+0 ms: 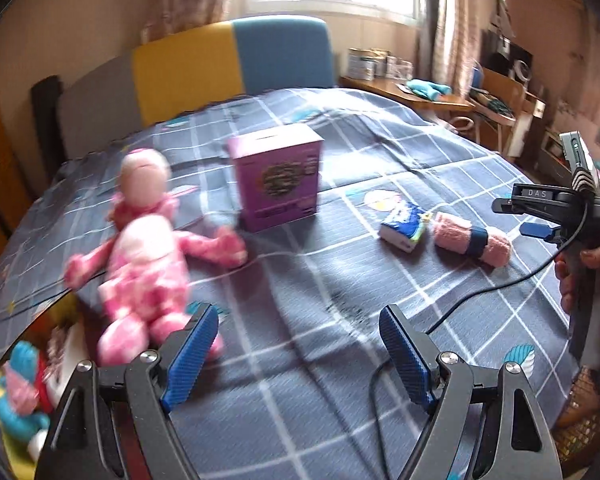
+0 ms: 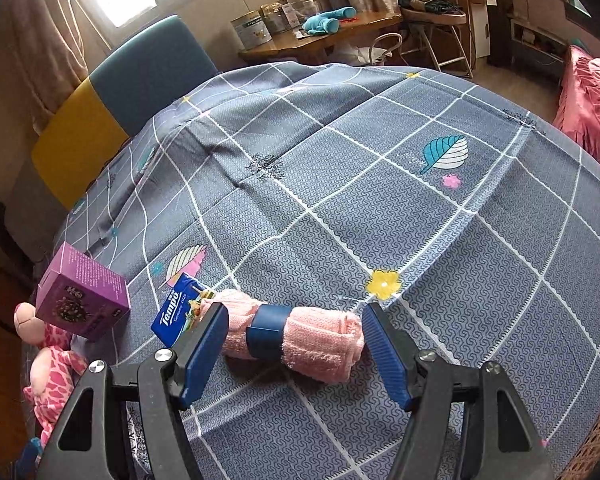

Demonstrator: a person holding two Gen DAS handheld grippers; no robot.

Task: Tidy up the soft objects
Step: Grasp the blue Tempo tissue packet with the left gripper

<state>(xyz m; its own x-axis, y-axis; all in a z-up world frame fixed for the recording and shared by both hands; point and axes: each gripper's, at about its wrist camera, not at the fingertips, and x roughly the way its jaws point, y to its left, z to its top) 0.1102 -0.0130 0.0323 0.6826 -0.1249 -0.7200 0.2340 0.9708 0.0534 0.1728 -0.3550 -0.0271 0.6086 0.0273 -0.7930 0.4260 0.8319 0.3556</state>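
Both grippers' jaws stand apart: the right gripper (image 2: 294,344) flanks the rolled pink towel (image 2: 300,338); the left gripper (image 1: 300,354) sits beside the pink plush doll (image 1: 148,256) on the bed (image 2: 420,220).

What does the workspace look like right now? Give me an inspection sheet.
Surface: bed sheet, grey-blue check, creased.
Job's things: rolled pink towel with a blue band, lying on the sheet; pink plush doll, blurred, lying face up.
Clutter: purple box upright; Tempo tissue pack beside the towel.
Grippers: left hand-held gripper open, empty, near the doll's feet; right hand-held gripper open, its fingers either side of the towel.
Cables: black cable trailing over the sheet.
Surroundings: wooden desk, headboard, window, toys below the bed edge.
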